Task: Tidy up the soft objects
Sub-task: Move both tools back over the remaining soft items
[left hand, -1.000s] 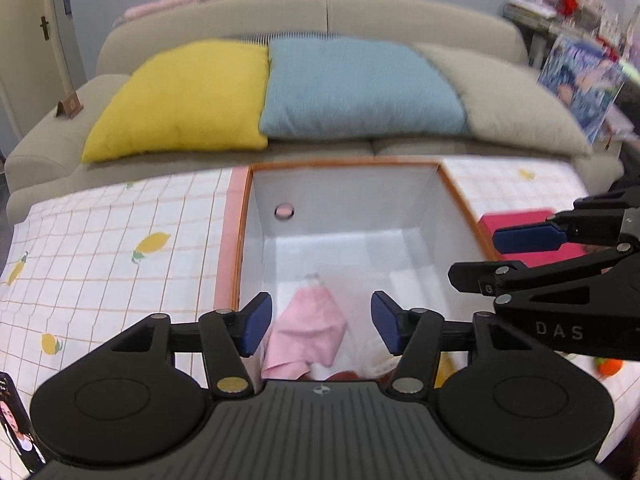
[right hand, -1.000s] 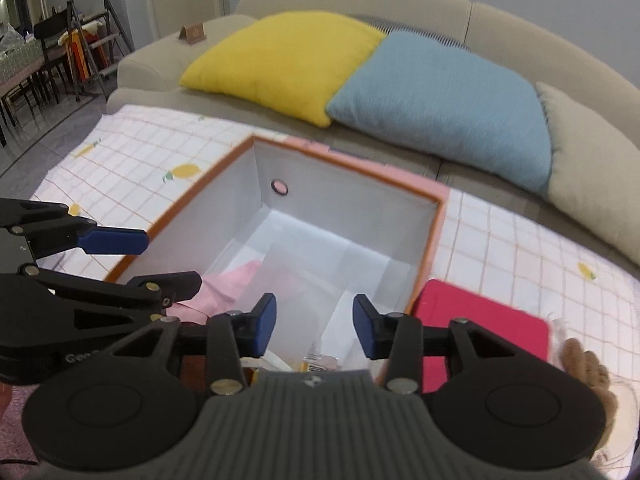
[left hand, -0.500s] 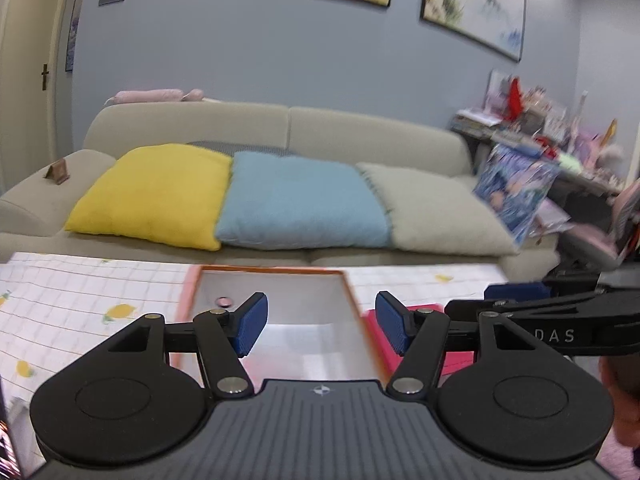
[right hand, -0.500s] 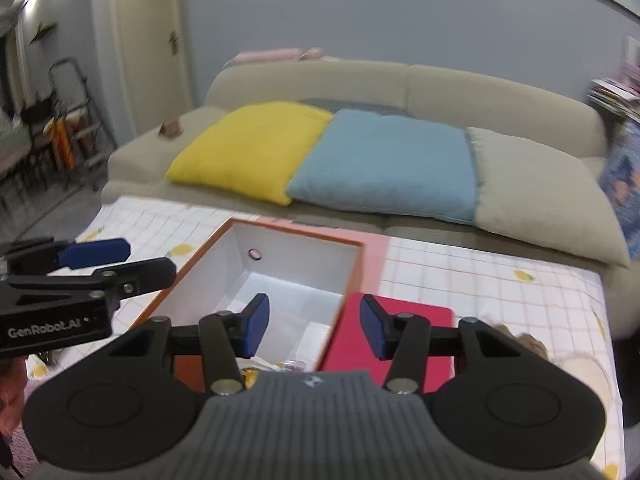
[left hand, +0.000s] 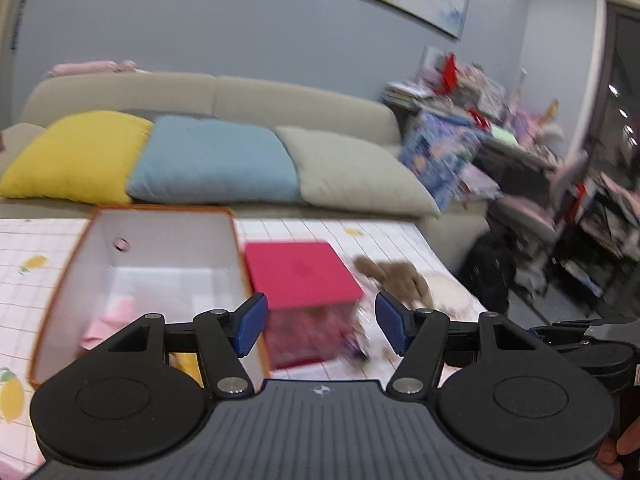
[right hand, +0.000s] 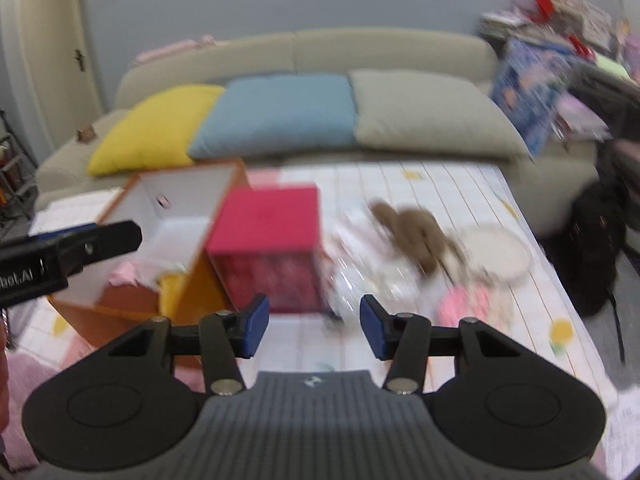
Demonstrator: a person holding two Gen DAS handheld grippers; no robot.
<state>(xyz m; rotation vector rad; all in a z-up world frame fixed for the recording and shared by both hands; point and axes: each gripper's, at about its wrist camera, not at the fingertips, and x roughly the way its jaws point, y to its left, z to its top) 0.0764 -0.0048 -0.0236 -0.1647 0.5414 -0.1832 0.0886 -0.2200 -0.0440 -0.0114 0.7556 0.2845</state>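
Open box (left hand: 160,248): orange outside, white inside, on the left of the checked tablecloth (left hand: 36,248). Its near wall is cut off by the left gripper's body in the left wrist view.
Inside the box: a pink cloth (left hand: 108,320) low on the left and something yellow (left hand: 188,364) at the near edge, mostly hidden behind a gripper finger; I cannot tell what the yellow piece is.
Left gripper (left hand: 318,322): blue pads apart, nothing between them, held above the table in front of the red box. Its jaws have just been opening.
Red box (left hand: 300,272): just right of the open box, seemingly touching it. Its lid is sharp enough to read, its see-through front is smeared by blur and the contents cannot be made out.
Right gripper (right hand: 314,320): pads apart and empty, its jaws also just opening. In the left wrist view only its black edge (left hand: 580,332) shows at the far right, cut off by the frame.
Brown plush toy (right hand: 416,232): lies on the tablecloth right of the red box, badly blurred; probably a stuffed animal, though its shape is lost.
Clear wrapping (right hand: 360,268): a crumpled shiny patch between the red box and the plush toy, hard to identify.
Pink soft thing (right hand: 468,306): near the plush toy, towards the camera, beside a pale round piece (right hand: 496,256); both are smeared.
Sofa (left hand: 280,96): behind the table, with yellow (left hand: 76,156), blue (left hand: 216,160) and beige (left hand: 352,172) cushions in a row.
Far right: cluttered shelves (left hand: 480,92), too blurred to sort out.
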